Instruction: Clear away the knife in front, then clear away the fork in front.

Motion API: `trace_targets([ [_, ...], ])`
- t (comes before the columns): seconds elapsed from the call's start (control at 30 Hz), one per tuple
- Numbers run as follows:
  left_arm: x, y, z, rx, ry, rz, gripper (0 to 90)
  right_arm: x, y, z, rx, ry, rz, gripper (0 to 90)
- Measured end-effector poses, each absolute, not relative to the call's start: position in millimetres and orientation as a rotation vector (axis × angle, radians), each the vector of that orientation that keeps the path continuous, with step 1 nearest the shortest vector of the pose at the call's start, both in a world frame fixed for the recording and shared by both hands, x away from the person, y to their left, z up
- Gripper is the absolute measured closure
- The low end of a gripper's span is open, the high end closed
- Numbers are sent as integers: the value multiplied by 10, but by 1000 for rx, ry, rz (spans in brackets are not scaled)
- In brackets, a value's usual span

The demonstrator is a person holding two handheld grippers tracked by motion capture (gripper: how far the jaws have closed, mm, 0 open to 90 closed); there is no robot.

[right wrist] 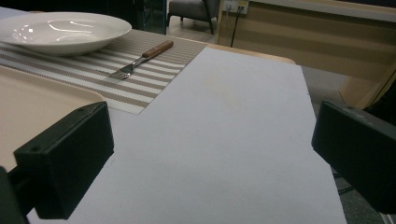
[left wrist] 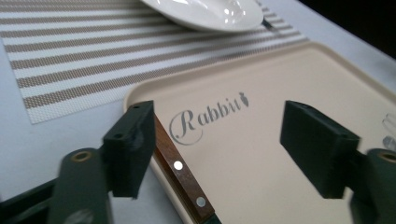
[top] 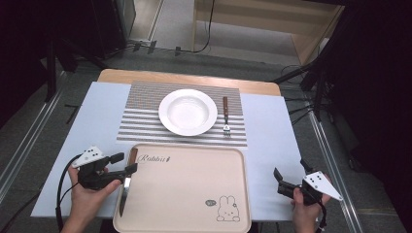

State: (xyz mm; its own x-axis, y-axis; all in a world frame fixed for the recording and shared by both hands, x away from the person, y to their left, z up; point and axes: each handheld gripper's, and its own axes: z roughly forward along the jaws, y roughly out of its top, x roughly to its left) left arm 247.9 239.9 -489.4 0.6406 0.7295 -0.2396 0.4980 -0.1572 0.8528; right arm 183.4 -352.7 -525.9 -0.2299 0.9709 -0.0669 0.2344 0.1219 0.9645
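Hovering with the left tool (top: 122, 163) open at the near left edge of the tray (top: 194, 194), jaws apart and gripping nothing, one jaw just beside the wooden handle of the knife (top: 126, 182). Lying along the tray's left rim, handle far, blade near. Best approach, by judgement: straddling the handle squarely, lowering until both pads flank the wood, closing firmly, then lifting level before carrying toward the mat (top: 145, 121) left of the plate (top: 188, 111). Resting the right tool (top: 286, 182) open and empty over the bare counter (top: 272, 145), near right.

Showing the handle's rivets and its overhang on the rim in the left gripper view (left wrist: 182, 175); giving the whole layout, fork (top: 226, 116) included, from the high view.
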Motion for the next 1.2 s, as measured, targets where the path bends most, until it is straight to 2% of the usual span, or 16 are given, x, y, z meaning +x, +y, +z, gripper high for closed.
trace_targets([
  [0.03, 2482, 2420, -4888, 1804, 983, 274, 151, 1834, -3527, -5259, 1203, 1604, 1168, 0],
  [0.17, 2471, 2515, -4874, 1760, 954, 283, 0, 1834, -3526, -5259, 1204, 1603, 1168, 0],
  [0.73, 2417, 2750, -4824, 1704, 829, 341, 0, 1829, -3529, -5250, 1203, 1595, 1169, 0],
  [1.2, 2508, 2934, -4933, 1724, 899, 410, 0, 1838, -3471, -5134, 1196, 1636, 1179, 0],
])
